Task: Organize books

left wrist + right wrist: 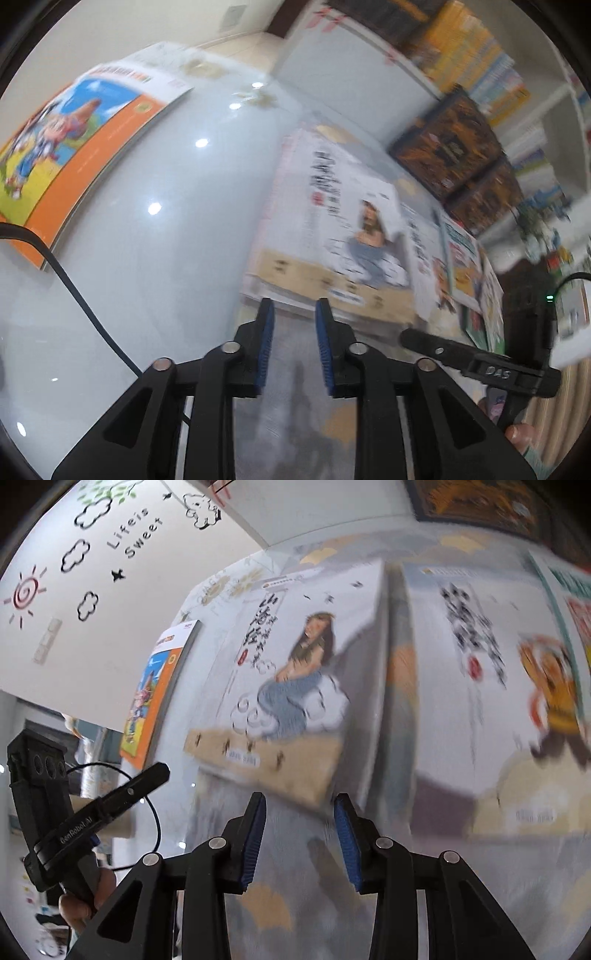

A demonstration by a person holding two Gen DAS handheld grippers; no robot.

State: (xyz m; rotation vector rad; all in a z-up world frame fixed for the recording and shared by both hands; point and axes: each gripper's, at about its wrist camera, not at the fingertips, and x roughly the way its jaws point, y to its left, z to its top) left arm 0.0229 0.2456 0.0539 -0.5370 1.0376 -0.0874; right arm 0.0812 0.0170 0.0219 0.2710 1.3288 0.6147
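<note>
Left claw (294,308) gaping narrow, gripping nothing, hovering over tabletop (177,206). Right claw (300,805) gaping wider, empty, facing mermaid book (291,672) lying flat. Orange book (74,136) lying apart, left.

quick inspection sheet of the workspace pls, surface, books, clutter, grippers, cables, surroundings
surface: glossy pale table, ceiling lights reflected in it.
job's things: mermaid-cover book flat at centre; monkey-cover book beside it on its right; orange cartoon book apart on the left.
clutter: nothing seen.
grippers: left gripper open, empty, short of the mermaid-cover book; right gripper open, empty, at that book's near edge.
cables: black cable crosses the table left of the left gripper.
surroundings: bookshelf packed with books; wall decal reading "Life is Sweet".
</note>
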